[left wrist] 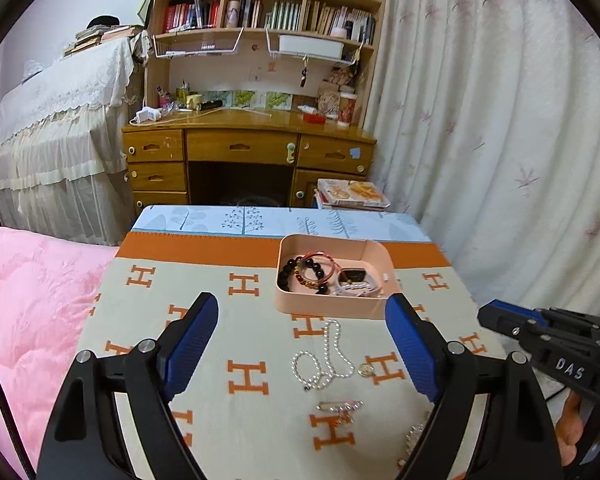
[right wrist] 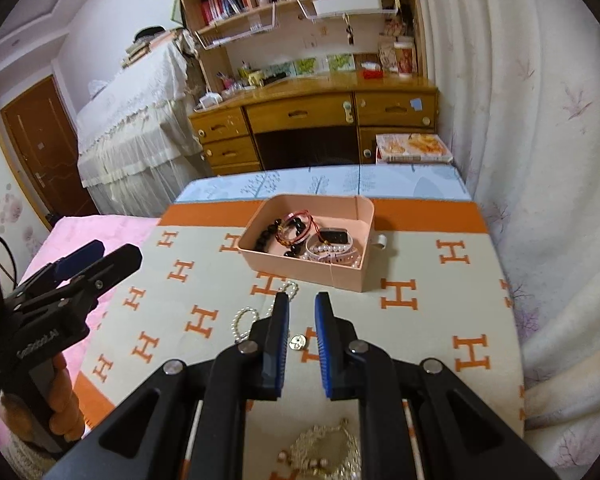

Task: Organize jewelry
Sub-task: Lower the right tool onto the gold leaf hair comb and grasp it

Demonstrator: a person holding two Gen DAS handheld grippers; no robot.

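A pink tray (left wrist: pixel 332 305) (right wrist: pixel 300 271) sits on the H-patterned blanket (left wrist: pixel 204 276) (right wrist: pixel 420 340). It holds a dark bead bracelet (left wrist: pixel 287 273) (right wrist: pixel 265 237), red string bracelets (left wrist: pixel 320 262), a pearl bracelet (right wrist: pixel 332 255) and a small black-faced piece (right wrist: pixel 334 236). In front of the tray lie a pearl necklace (left wrist: pixel 328 356) (right wrist: pixel 242 322), a round pendant (left wrist: pixel 366 369) (right wrist: pixel 297 342), a pink clip (left wrist: pixel 340 406) and a pale gold chain (right wrist: pixel 328 448). My left gripper (left wrist: pixel 300 298) (right wrist: pixel 114 250) hovers wide open above the necklace. The right gripper (right wrist: pixel 301 296) (left wrist: pixel 496 312) stands narrowly open over the pendant, holding nothing.
A pink quilt (left wrist: pixel 32 300) borders the blanket on the left and a pale curtain (left wrist: pixel 500 120) hangs on the right. Beyond the bed stand a wooden desk (left wrist: pixel 248 140) with shelves and a stack of books (left wrist: pixel 352 194). A small white piece (right wrist: pixel 380 242) lies right of the tray.
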